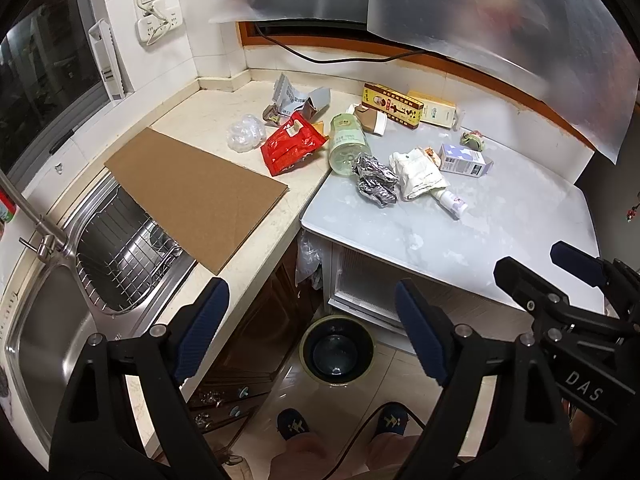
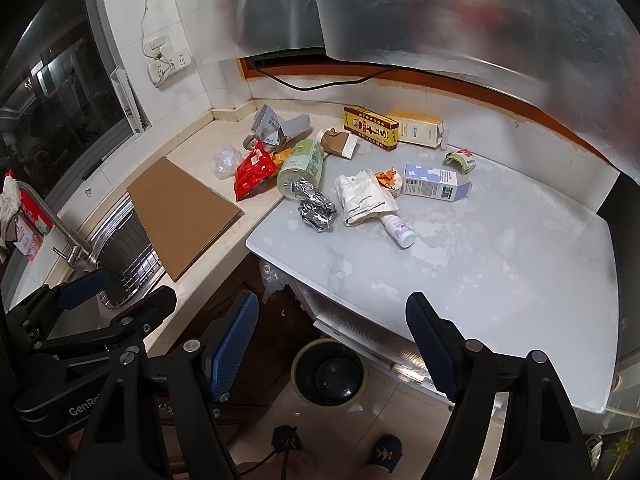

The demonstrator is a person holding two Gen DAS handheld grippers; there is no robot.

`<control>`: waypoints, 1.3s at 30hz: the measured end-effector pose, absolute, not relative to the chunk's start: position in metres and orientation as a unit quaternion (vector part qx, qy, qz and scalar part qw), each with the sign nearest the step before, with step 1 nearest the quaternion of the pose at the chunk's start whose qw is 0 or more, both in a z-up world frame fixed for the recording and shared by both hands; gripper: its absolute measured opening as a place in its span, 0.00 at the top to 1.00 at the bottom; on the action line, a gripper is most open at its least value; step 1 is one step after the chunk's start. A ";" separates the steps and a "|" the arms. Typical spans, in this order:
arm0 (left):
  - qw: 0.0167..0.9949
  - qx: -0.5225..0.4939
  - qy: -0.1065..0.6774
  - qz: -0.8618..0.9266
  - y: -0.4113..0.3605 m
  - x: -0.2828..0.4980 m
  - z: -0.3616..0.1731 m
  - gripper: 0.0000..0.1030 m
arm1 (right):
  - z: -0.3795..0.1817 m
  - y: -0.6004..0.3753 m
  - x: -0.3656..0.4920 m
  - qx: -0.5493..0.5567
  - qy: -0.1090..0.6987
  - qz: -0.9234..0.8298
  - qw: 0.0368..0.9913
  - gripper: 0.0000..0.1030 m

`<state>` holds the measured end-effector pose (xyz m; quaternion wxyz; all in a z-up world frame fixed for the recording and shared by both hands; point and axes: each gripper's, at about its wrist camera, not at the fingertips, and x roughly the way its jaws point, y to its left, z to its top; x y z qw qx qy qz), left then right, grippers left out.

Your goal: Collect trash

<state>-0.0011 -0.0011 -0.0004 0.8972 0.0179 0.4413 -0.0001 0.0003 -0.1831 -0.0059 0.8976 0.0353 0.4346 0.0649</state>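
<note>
Trash lies on the counter and white table: a red snack bag [image 1: 290, 146] [image 2: 253, 174], a green tub [image 1: 347, 142] [image 2: 302, 166], crumpled foil [image 1: 375, 180] [image 2: 316, 206], a white crumpled bag [image 1: 418, 172] [image 2: 366, 196], a small white bottle [image 1: 452, 200] [image 2: 398, 230], a blue-white carton [image 1: 464, 158] [image 2: 434, 182] and two long boxes [image 1: 394, 106] [image 2: 372, 126]. A dark bin [image 1: 338, 348] [image 2: 330, 372] stands on the floor below. My left gripper [image 1: 312, 320] and right gripper [image 2: 332, 340] are both open and empty, held above the bin, short of the trash.
A brown cardboard sheet [image 1: 196, 196] [image 2: 184, 208] overhangs the steel sink [image 1: 52, 328] with its wire rack. The white table [image 2: 500, 248] juts out at right. A cable runs along the back wall. Plastic sheeting hangs above. My slippered feet are on the floor tiles.
</note>
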 end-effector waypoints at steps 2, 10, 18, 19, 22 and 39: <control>0.897 0.018 0.442 0.000 -0.001 -0.001 -0.001 0.20 | -0.006 -0.183 0.001 0.036 0.434 0.065 0.898 0.24; 0.898 0.020 0.440 0.002 -0.003 0.000 -0.001 0.20 | -0.005 -0.184 0.003 0.038 0.434 0.068 0.897 0.24; 0.900 0.020 0.434 0.014 -0.026 0.010 0.006 0.20 | -0.001 -0.210 0.026 0.043 0.430 0.090 0.897 0.24; 0.901 0.019 0.434 0.015 -0.030 0.013 0.007 0.20 | -0.001 -0.213 0.027 0.043 0.430 0.092 0.897 0.24; 0.901 0.011 0.433 0.019 -0.041 0.020 0.008 0.20 | -0.002 -0.226 0.035 0.042 0.430 0.101 0.896 0.25; 0.881 -0.058 0.467 0.052 -0.071 0.069 -0.023 0.20 | -0.031 -0.303 0.107 0.050 0.451 0.144 0.880 0.28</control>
